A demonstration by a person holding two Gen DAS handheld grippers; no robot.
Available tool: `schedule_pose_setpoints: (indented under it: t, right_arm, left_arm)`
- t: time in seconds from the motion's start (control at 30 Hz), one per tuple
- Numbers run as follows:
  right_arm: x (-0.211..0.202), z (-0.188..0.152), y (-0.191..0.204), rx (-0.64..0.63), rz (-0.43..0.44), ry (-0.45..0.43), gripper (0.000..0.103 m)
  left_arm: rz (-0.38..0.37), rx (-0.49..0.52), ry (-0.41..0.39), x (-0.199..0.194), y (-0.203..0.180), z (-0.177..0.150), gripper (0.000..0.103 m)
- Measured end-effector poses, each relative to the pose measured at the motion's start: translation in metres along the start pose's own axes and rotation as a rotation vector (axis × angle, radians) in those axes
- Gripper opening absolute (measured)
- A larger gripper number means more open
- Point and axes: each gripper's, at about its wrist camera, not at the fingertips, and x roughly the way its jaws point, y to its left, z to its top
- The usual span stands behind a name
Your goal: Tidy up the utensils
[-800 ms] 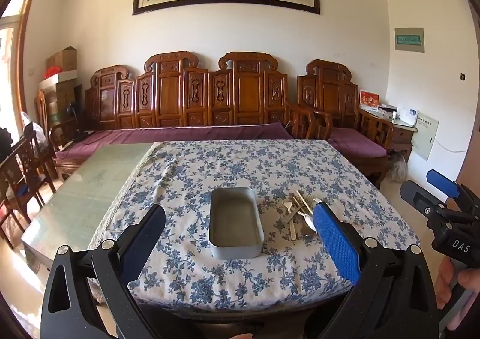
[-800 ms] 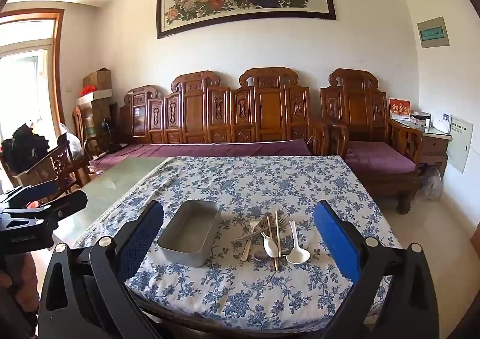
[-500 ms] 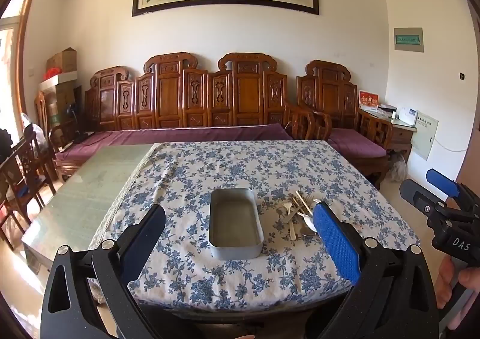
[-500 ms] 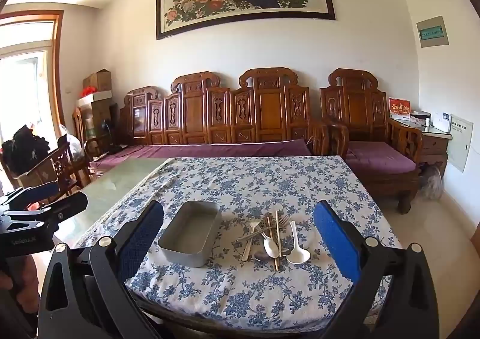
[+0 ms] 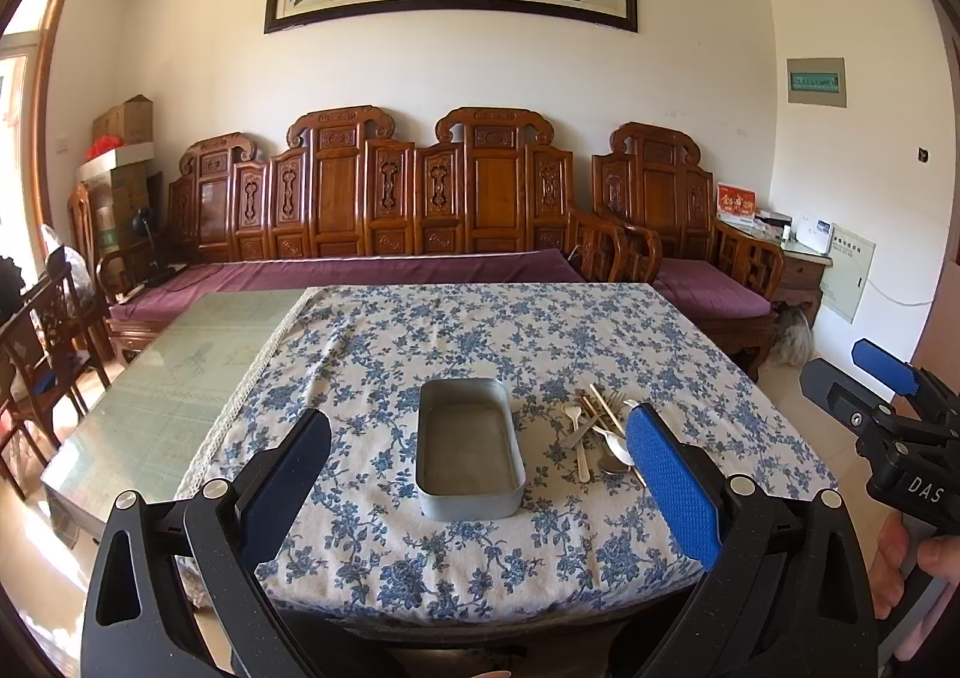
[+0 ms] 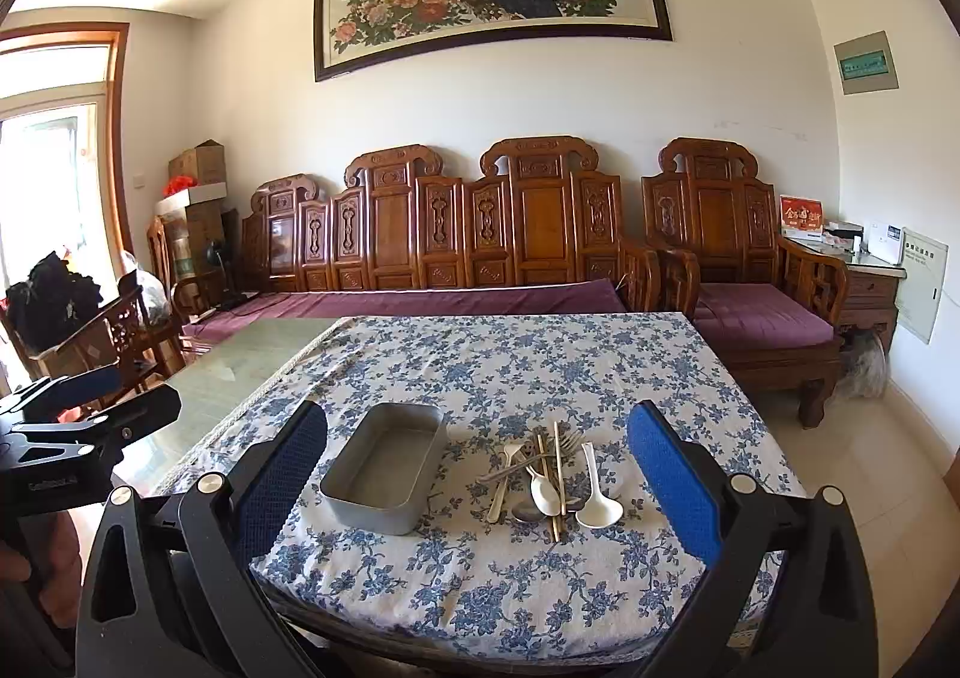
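An empty grey metal tin (image 5: 469,447) (image 6: 384,468) sits on the blue-flowered tablecloth (image 5: 480,342) (image 6: 510,366). To its right lies a pile of utensils (image 5: 597,432) (image 6: 549,477): white spoons, a metal spoon, a fork and chopsticks. My left gripper (image 5: 480,489) is open and empty, held before the table's near edge, in line with the tin. My right gripper (image 6: 477,486) is open and empty, also short of the table, framing the tin and the pile. Each gripper shows at the edge of the other's view.
The table's left part is bare glass (image 5: 180,372). A carved wooden sofa (image 5: 384,234) with purple cushions stands behind the table, an armchair (image 6: 744,294) at the right. Wooden chairs (image 5: 42,348) stand at the left.
Almost nothing. Both grippers stay open and hover in place, with only a slight drift of the views.
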Motion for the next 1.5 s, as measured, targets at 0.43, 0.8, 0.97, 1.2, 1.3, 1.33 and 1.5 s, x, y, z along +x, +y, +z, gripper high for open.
schedule_pose_setpoints:
  t: [0.43,0.8,0.97,1.2,1.3,1.33,1.5]
  right_arm:
    - [-0.001,0.001,0.003,0.002,0.0,0.0,0.1]
    - [-0.001,0.0,0.001,0.004,0.002,0.0,0.1]
    - [-0.001,0.002,0.006,0.003,0.003,-0.001,0.1]
    - [-0.002,0.005,0.009,0.003,0.004,-0.002,0.1]
    - [-0.004,0.003,0.01,0.005,0.004,-0.003,0.1]
    - [-0.004,0.004,0.011,0.005,0.004,-0.003,0.1]
    - [-0.004,0.004,0.012,0.005,0.005,-0.004,0.1]
  left_arm:
    - [0.0,0.0,0.0,-0.003,-0.006,0.003,0.095]
    - [-0.001,-0.001,0.0,-0.003,-0.006,0.004,0.095]
    - [-0.002,-0.001,-0.001,-0.002,-0.004,0.007,0.095]
    - [-0.002,0.0,-0.003,-0.002,-0.005,0.008,0.095]
    - [-0.002,0.0,-0.004,-0.004,-0.002,0.008,0.095]
    - [-0.002,0.0,-0.004,-0.004,-0.002,0.009,0.095]
    - [-0.005,-0.001,-0.009,-0.011,0.0,0.013,0.095]
